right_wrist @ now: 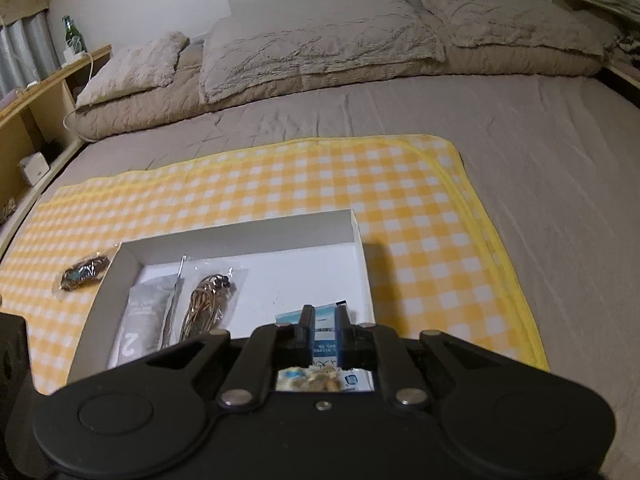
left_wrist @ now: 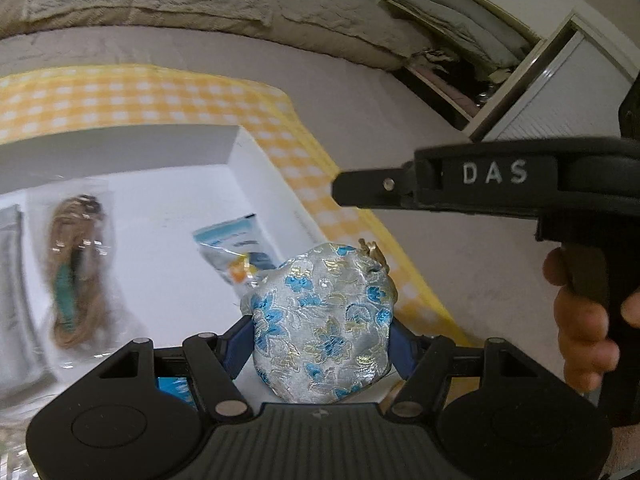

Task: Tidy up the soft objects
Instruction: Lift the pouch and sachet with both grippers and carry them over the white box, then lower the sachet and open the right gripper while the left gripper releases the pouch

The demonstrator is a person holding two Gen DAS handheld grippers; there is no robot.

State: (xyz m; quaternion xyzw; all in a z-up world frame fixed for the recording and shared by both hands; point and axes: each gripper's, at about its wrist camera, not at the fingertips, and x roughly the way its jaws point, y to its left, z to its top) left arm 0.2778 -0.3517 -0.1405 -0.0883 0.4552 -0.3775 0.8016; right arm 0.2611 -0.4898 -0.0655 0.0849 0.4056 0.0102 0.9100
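My left gripper [left_wrist: 320,336] is shut on a silver brocade pouch [left_wrist: 324,312] with blue flowers, its blue fingers [left_wrist: 236,340] pressing both sides. It holds the pouch over the near right corner of a white box [left_wrist: 236,148]. Inside the box [right_wrist: 240,240] lie a blue-white snack packet [left_wrist: 232,244], a clear bag of brown cord [left_wrist: 76,264] and a grey packet [right_wrist: 142,320]. My right gripper [right_wrist: 324,312] hangs shut over the snack packet [right_wrist: 324,380] with nothing in it. In the left wrist view the right gripper [left_wrist: 340,188] comes in from the right, held by a hand [left_wrist: 584,328].
The box sits on a yellow checked blanket [right_wrist: 400,200] spread over a grey bed. Another bagged cord item [right_wrist: 82,274] lies on the blanket left of the box. Pillows [right_wrist: 320,52] line the headboard. A wooden shelf [right_wrist: 36,96] runs along the left.
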